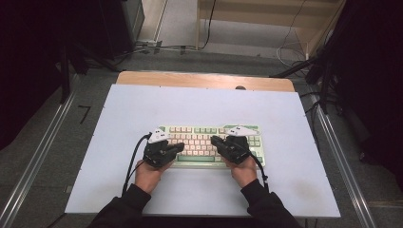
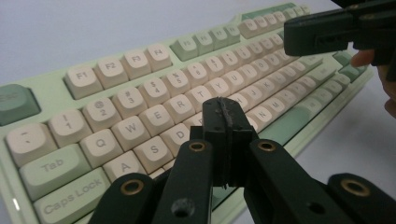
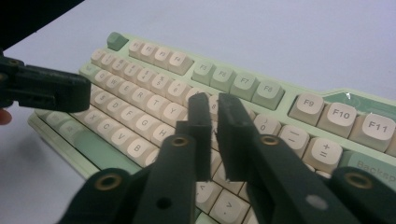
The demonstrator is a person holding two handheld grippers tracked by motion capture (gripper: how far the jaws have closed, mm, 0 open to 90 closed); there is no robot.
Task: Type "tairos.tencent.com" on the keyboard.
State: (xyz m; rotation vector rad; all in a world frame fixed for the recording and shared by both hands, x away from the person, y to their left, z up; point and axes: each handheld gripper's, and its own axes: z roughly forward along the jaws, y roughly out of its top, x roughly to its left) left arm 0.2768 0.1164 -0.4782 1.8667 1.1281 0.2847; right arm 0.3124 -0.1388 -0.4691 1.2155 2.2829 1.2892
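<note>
High view: white table [image 1: 199, 102] evenly and brightly lit from above; no hard shadows on it. Surroundings fall off to near black at left and right edges. Image soft overall, low resolution; keyboard [image 1: 211, 142] legends unreadable. Straight rails at the sides bow slightly toward the frame edges.

Left gripper view: diffuse light, faint soft shadow under the keyboard's near edge. Key legends sharp mid-frame, far keys blurred. Left gripper [image 2: 227, 122] near the lens is dark, with dull highlights on its rivets.

Right gripper view: same flat light, slight bluish cast on the table. Right gripper [image 3: 214, 105] jaw edges slightly soft; top-left corner black.
</note>
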